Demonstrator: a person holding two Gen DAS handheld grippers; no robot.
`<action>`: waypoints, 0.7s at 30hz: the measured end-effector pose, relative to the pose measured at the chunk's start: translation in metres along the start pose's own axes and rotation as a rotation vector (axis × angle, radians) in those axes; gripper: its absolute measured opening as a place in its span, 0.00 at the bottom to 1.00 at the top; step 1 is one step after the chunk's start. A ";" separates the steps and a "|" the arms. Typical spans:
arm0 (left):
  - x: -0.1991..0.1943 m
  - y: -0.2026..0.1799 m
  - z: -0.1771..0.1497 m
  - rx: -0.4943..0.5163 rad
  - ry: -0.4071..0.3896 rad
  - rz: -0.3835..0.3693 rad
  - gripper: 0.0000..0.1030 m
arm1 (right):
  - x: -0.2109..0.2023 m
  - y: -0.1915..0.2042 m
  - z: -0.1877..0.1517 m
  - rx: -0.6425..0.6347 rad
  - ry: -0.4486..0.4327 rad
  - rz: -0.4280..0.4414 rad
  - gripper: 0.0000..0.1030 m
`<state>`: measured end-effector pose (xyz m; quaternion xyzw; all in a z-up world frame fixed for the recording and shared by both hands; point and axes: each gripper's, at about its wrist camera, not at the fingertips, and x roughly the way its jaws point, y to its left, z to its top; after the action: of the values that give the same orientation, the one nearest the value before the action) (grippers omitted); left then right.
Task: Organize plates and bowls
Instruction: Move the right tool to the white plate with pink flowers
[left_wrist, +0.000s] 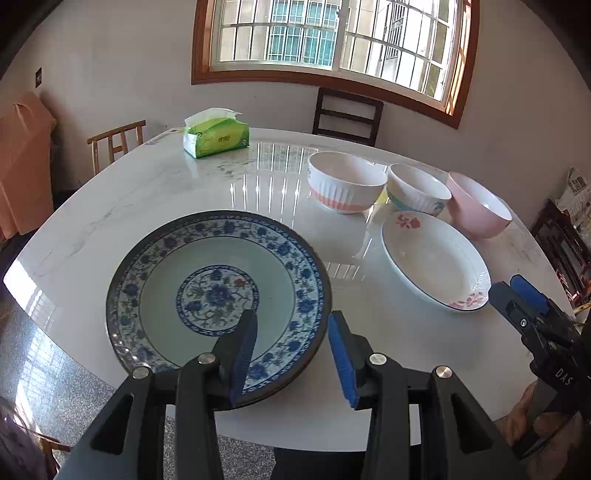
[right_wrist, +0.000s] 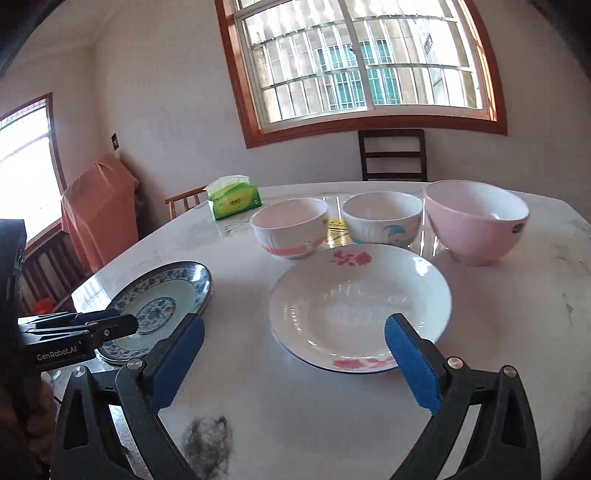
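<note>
Plates and bowls sit on a white marble table (left_wrist: 110, 206), nothing yet nested as far as I can tell.

Largest first:
- blue floral plate (left_wrist: 218, 295), near edge, left side. In the right wrist view a second rim seems to show under it, so it may already rest on another plate; cannot confirm.
- white plate with red flowers (right_wrist: 354, 302), right of it, well apart, alone.
- pink bowl (right_wrist: 476, 221), far right.
- white bowl with coral band (right_wrist: 290, 227) and white bowl with teal print (right_wrist: 382, 219), in a row with the pink one, just beside each other, all upright, none stacked.
- green tissue pack (left_wrist: 216, 134), far side, not part of the job.

Tools:
- left gripper (left_wrist: 291, 354): jaws apart, one blue pad over the blue plate's rim, the other outside it; pads not pressing, nothing grasped.
- right gripper (right_wrist: 295, 354): spread wide over the white plate's near rim, holding nothing.

Progress, my reading: early. Left to do: join the plates, nest the three bowls.

Writing: "GenRobot.AI" on the left tool body; "DAS" on the right. Tissue pack print unreadable.
</note>
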<state>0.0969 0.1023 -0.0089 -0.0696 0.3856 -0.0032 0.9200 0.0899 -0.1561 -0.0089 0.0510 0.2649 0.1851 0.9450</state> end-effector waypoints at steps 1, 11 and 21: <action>0.003 -0.009 0.003 0.008 0.007 -0.020 0.40 | -0.002 -0.015 0.001 0.025 0.007 -0.027 0.95; 0.045 -0.070 0.038 0.068 0.044 -0.080 0.41 | 0.008 -0.094 0.010 0.243 0.070 -0.037 0.95; 0.084 -0.093 0.052 0.095 0.056 -0.028 0.41 | 0.044 -0.098 0.025 0.180 0.150 -0.036 0.95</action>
<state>0.1966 0.0119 -0.0203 -0.0311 0.4094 -0.0364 0.9111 0.1692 -0.2308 -0.0280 0.1170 0.3513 0.1466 0.9173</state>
